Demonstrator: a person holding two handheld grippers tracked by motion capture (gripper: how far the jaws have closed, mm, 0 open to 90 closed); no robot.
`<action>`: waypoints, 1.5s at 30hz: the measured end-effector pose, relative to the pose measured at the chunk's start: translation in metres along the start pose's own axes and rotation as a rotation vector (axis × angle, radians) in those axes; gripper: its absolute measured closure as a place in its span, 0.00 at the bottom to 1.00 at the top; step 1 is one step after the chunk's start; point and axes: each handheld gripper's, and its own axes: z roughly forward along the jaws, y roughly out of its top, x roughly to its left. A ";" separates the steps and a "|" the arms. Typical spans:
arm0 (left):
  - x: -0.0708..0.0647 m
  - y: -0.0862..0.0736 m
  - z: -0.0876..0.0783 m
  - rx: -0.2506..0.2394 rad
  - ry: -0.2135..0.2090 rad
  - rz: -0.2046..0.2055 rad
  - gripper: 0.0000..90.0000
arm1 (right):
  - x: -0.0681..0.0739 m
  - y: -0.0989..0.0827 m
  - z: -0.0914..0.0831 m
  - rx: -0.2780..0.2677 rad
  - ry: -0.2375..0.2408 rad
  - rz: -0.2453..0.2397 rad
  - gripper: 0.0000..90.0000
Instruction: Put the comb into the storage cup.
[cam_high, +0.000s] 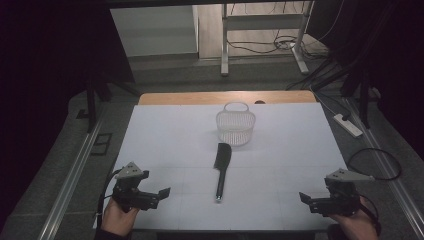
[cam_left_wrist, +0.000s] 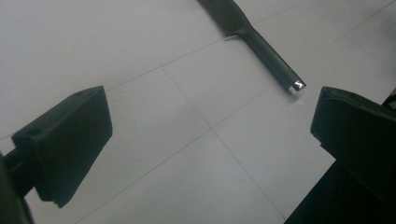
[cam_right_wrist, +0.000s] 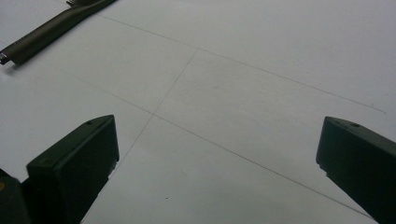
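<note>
Covering most of the table (cam_high: 150, 97) is a white sheet (cam_high: 170, 140), smooth and matte, with thin straight lines that divide it into rectangles; at the far edge a strip of light wood stays bare. The room around is dark. Grey floor surrounds the table, one metal rail (cam_high: 70, 180) runs along its left side, and at 12 o'clock the white legs of another table frame (cam_high: 225, 45) stand among loose cables. At 3 o'clock on the floor lies one white power strip (cam_high: 348, 125).

Going from left to right, the left gripper (cam_high: 162, 192) is at about 8 o'clock of the sheet, held by one hand (cam_high: 117, 215). Its two black, blocky jaws stand wide apart and hold nothing; in the left gripper view only the sheet is between them.

At the centre lies one black comb (cam_high: 221, 167), flat, with a toothed head and a long thin handle whose near end shines like metal. Its handle points toward 6 o'clock. Just beyond it, toward 12 o'clock, stands one small white basket (cam_high: 235, 125), round, with perforated plastic walls and one loop handle. Whether comb and basket touch I cannot tell.

At about 4 o'clock the right gripper (cam_high: 305, 198) is held by the other hand (cam_high: 357, 222). Its jaws are also spread wide and empty.
</note>
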 end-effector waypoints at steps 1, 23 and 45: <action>-0.001 0.002 0.002 0.005 -0.002 0.003 0.00 | 0.000 0.000 0.000 0.000 0.000 -0.001 0.00; -0.012 0.028 0.036 0.063 -0.050 0.057 0.00 | 0.000 0.000 0.000 0.001 0.000 -0.002 0.00; -0.023 0.048 0.072 0.102 -0.090 0.099 0.00 | 0.000 0.000 0.001 0.008 0.002 -0.004 0.00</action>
